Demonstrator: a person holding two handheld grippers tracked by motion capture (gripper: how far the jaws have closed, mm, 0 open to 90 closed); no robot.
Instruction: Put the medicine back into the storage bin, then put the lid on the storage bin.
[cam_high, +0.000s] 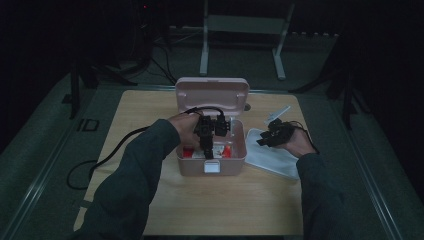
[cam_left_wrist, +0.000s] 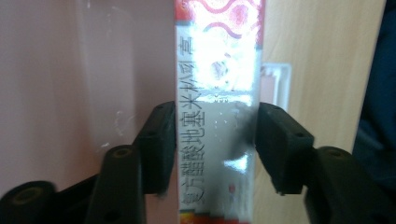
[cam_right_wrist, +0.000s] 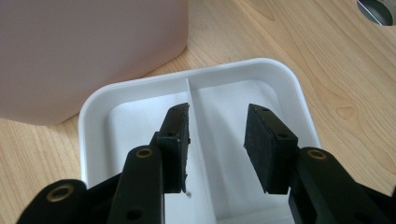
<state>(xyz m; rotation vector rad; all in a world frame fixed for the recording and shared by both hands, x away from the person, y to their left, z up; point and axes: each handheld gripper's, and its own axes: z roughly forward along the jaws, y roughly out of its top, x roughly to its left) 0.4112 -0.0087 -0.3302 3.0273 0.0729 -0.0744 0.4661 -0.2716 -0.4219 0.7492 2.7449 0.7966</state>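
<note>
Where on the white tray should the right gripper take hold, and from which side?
Take the white tray by its raised rim, coming from above with one jaw inside and one outside. It lies flat and shallow beside the pink box, wider than the open right gripper.

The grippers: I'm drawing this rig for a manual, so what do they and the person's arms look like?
Left gripper and right gripper are matte black, with two blocky jaws, flat dark pads and brass-ringed screw holes. A black cable trails from the left one. Sleeves are dark grey-green.

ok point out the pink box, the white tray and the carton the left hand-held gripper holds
pink box (cam_high: 211, 169): high view, front wall
white tray (cam_right_wrist: 140, 88): right gripper view, far rim
carton (cam_left_wrist: 215, 93): left gripper view, printed face
</note>
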